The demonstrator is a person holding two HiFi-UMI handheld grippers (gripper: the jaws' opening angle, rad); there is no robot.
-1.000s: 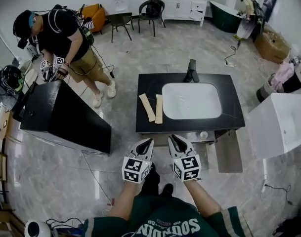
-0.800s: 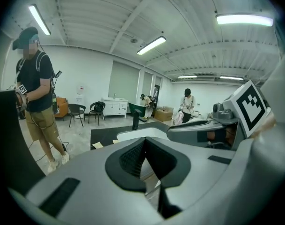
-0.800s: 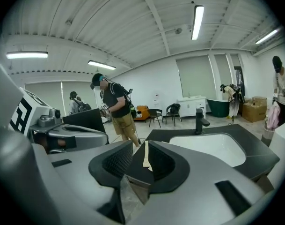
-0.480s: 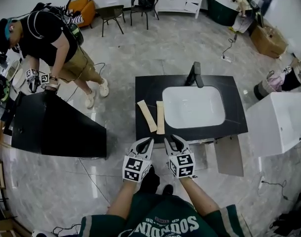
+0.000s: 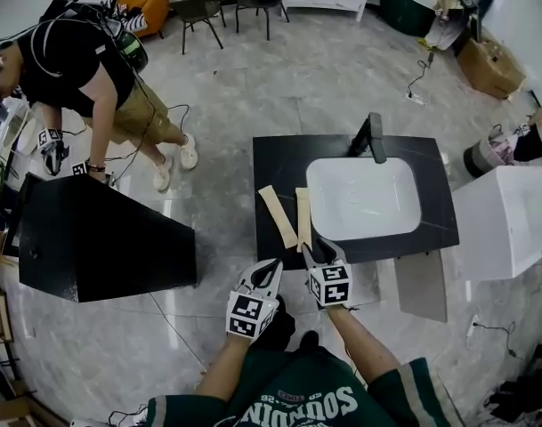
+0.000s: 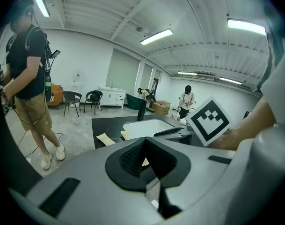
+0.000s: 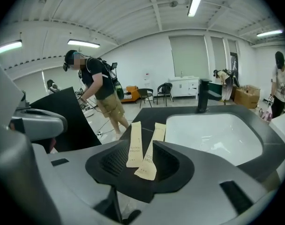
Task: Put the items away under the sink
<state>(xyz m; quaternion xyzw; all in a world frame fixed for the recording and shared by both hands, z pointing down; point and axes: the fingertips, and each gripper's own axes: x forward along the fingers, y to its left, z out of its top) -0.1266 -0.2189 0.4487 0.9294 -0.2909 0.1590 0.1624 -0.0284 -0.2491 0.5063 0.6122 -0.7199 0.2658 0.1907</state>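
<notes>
On the left part of the black vanity top, between its left edge and the white basin, two tan packets lie side by side. The left packet is slanted and the right packet runs nearly square to the front edge. Neither is under the sink. The head view places the right gripper at the front edge, its tips at the near end of the right packet. Only the right gripper view shows its jaws standing wide apart, having just been opening. The near ends of both packets show in the gap and the pads press on neither. The print "TOOTH BRUSH" reads there and not from above. The left gripper is off the front edge, over the floor. Its own view shows the jaws together at the tips, clamping nothing, with a sliver of tan visible behind them. The space beneath the basin is hidden by the top in every view. A grey panel off the front right corner cannot be identified. A second person bends over a separate black cabinet, well apart to the left.
</notes>
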